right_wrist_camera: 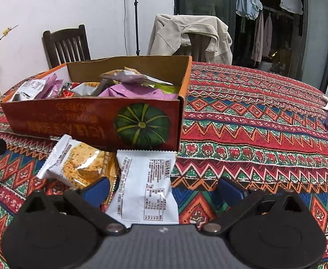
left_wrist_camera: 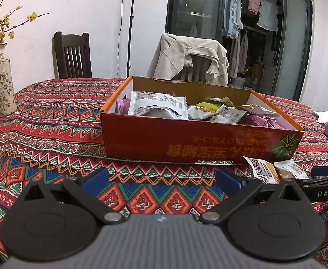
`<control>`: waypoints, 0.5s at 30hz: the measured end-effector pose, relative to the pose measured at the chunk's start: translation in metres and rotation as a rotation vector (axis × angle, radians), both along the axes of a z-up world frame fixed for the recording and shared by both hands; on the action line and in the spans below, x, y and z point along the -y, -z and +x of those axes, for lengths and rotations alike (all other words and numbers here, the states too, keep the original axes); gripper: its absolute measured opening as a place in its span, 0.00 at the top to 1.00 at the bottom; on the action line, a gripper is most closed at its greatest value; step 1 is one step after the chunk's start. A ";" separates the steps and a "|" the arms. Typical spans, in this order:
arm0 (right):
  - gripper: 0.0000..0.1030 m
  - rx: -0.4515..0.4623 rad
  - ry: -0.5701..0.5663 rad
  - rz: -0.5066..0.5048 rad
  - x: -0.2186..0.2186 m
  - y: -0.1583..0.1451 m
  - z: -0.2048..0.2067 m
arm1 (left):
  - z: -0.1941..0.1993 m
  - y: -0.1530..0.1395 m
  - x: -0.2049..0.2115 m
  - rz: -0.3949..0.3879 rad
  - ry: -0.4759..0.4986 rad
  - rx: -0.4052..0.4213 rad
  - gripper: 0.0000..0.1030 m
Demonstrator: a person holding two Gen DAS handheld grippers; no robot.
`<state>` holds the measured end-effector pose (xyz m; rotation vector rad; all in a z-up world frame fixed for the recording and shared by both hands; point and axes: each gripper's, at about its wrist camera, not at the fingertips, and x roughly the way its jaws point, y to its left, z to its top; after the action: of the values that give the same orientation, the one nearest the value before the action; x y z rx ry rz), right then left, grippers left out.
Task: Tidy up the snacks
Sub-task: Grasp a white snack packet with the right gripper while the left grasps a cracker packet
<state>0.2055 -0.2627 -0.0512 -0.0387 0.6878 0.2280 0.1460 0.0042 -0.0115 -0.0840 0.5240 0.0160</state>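
Your right gripper (right_wrist_camera: 164, 190) has its jaws spread wide around the white snack packet (right_wrist_camera: 146, 186) lying on the surface (right_wrist_camera: 253, 134), its pads clear of the packet, beside a second oat-crisp packet (right_wrist_camera: 78, 163). Both lie just before the red box (right_wrist_camera: 92, 123) of snacks. Your left gripper (left_wrist_camera: 161, 177) stands wide open, holding nothing.

A red cardboard box (right_wrist_camera: 92, 121) with a green pumpkin print stands beyond the right claw (right_wrist_camera: 164, 191), filled with loose snack packets (right_wrist_camera: 128, 87). Just before it on the table lie two packets: a white one (right_wrist_camera: 144, 186), printed back up, between the claw's wide-apart fingers, and an oat-crisp packet (right_wrist_camera: 81, 163) beside the left finger.
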 end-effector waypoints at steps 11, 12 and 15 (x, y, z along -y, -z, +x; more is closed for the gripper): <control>0.62 0.070 -0.042 0.029 0.001 -0.007 -0.016 | 0.001 0.002 0.002 0.009 -0.009 -0.002 0.00; 0.62 0.084 -0.036 0.032 0.003 -0.009 -0.019 | 0.001 0.002 0.002 0.011 -0.011 -0.002 0.00; 0.62 0.125 -0.013 0.039 0.006 -0.012 -0.026 | 0.000 0.000 0.004 0.020 -0.012 -0.006 0.00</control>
<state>0.1793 -0.2690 -0.0394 -0.0199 0.5586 0.2497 0.1462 0.0003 -0.0111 -0.0671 0.5291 0.0331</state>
